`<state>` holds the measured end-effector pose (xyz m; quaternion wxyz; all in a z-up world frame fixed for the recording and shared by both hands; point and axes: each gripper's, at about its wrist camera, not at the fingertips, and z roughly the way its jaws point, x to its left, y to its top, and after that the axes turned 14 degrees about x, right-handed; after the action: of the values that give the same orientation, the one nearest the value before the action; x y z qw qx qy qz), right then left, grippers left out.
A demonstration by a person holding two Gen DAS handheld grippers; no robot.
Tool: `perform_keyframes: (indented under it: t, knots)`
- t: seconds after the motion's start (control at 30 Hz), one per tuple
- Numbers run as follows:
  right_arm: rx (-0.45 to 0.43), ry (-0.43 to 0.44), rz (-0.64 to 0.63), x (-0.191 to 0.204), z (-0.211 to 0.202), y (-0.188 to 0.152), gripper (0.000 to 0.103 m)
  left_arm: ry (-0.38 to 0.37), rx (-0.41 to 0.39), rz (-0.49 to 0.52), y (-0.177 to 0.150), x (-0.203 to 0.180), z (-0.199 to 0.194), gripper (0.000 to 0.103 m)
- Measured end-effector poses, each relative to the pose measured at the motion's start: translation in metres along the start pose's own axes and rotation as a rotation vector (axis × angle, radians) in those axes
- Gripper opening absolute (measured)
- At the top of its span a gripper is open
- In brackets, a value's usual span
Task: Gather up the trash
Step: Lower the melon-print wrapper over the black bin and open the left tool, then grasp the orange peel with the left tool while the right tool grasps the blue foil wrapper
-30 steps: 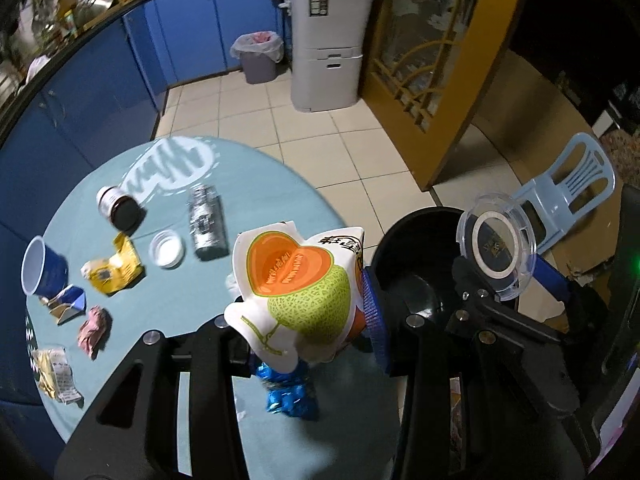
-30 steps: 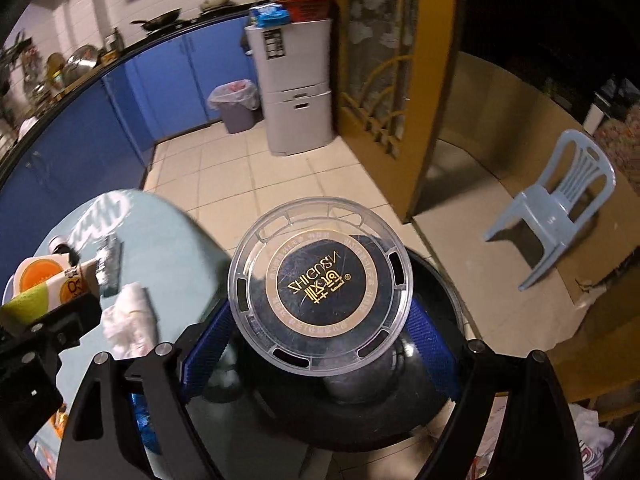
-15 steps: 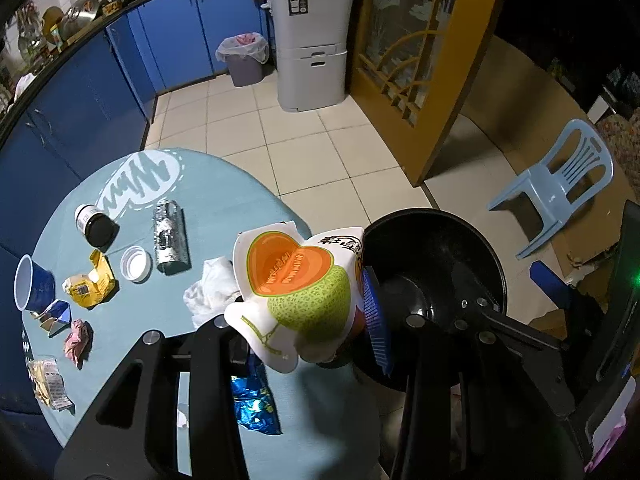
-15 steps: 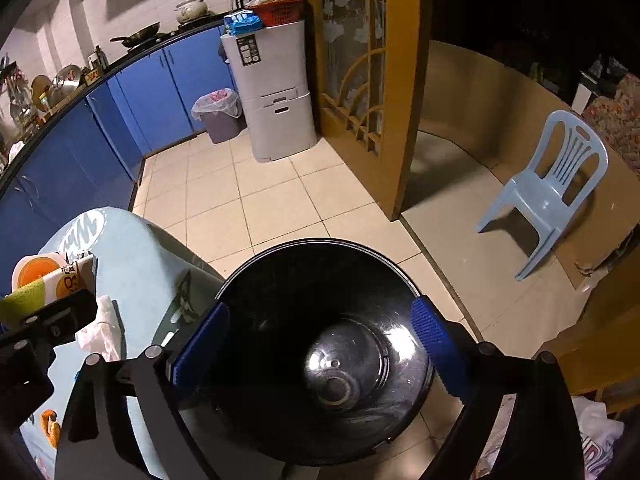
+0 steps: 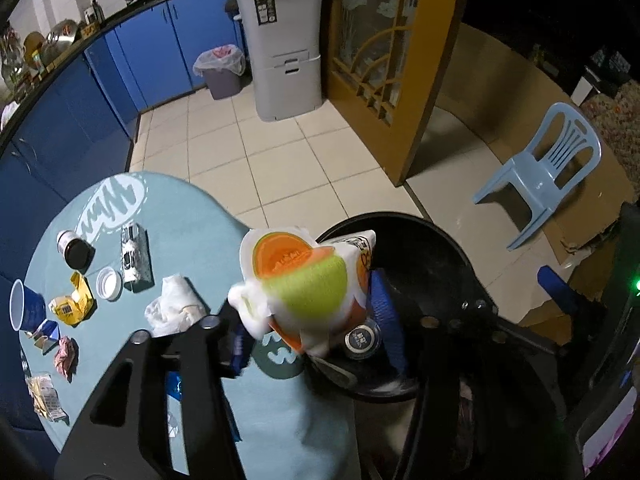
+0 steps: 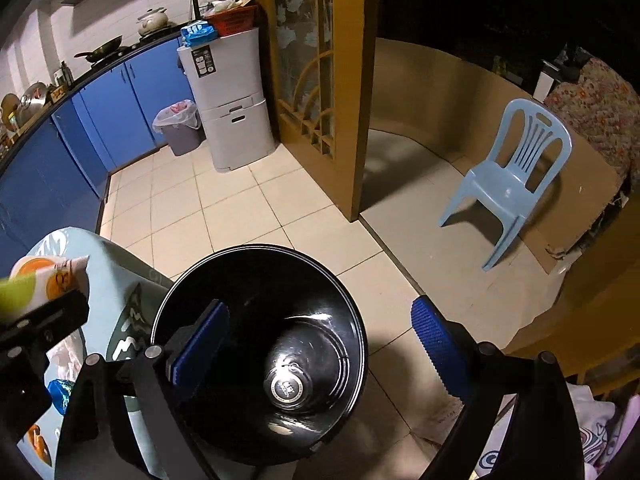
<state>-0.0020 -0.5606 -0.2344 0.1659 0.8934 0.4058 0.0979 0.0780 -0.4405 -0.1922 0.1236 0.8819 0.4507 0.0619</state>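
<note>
Round blue desk [image 5: 192, 216] strewn with leftover trash: crushed can [image 5: 135, 252], white tissue [image 5: 176, 310], blue cup [image 5: 24, 310]. Beside its edge, black bin [image 6: 260, 356], now with the clear lid [image 6: 289, 389] at its bottom, gone from the right claw [image 6: 320, 344], which hangs spread and empty over the opening. Melon carton [image 5: 304, 280] now blurred and tilted at the bin's rim between the pads of the left claw [image 5: 312, 320]; jaws just opened wider than a second ago, grip no longer tight.
</note>
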Motion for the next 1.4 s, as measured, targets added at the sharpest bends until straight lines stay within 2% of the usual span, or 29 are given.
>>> perform_keyframes:
  t: [0.03, 0.07, 0.1, 0.2, 0.4, 0.53, 0.9, 1.07, 1.4]
  knots:
    - [0.002, 0.003, 0.002, -0.001, 0.000, 0.000, 0.090, -0.004, -0.004, 0.002, 0.000, -0.001, -0.001, 0.072]
    - [0.003, 0.005, 0.003, -0.002, 0.000, 0.000, 0.090, -0.006, -0.012, 0.001, 0.001, -0.002, -0.003, 0.088]
    - [0.003, 0.007, 0.006, -0.003, 0.000, 0.000, 0.090, -0.008, -0.032, -0.002, 0.001, -0.002, -0.006, 0.095]
    - [0.005, 0.016, 0.010, -0.005, 0.001, 0.001, 0.090, -0.004, -0.061, -0.001, 0.002, -0.003, -0.013, 0.096]
    - [0.006, 0.048, 0.002, -0.001, -0.002, 0.002, 0.090, 0.010, -0.035, -0.030, 0.001, 0.008, -0.008, 0.096]
    - [0.006, 0.068, -0.025, 0.013, -0.005, 0.000, 0.090, 0.038, -0.014, -0.058, -0.004, 0.020, -0.007, 0.096]
    - [0.000, 0.097, -0.109, 0.054, -0.018, -0.011, 0.090, 0.069, -0.036, -0.145, -0.026, 0.064, -0.025, 0.096]
    - [0.024, 0.139, -0.160, 0.076, -0.021, -0.022, 0.090, 0.090, -0.011, -0.185, -0.049, 0.091, -0.030, 0.096]
    - [0.125, 0.221, -0.314, 0.142, -0.010, -0.062, 0.090, 0.158, 0.124, -0.363, -0.118, 0.174, -0.009, 0.096]
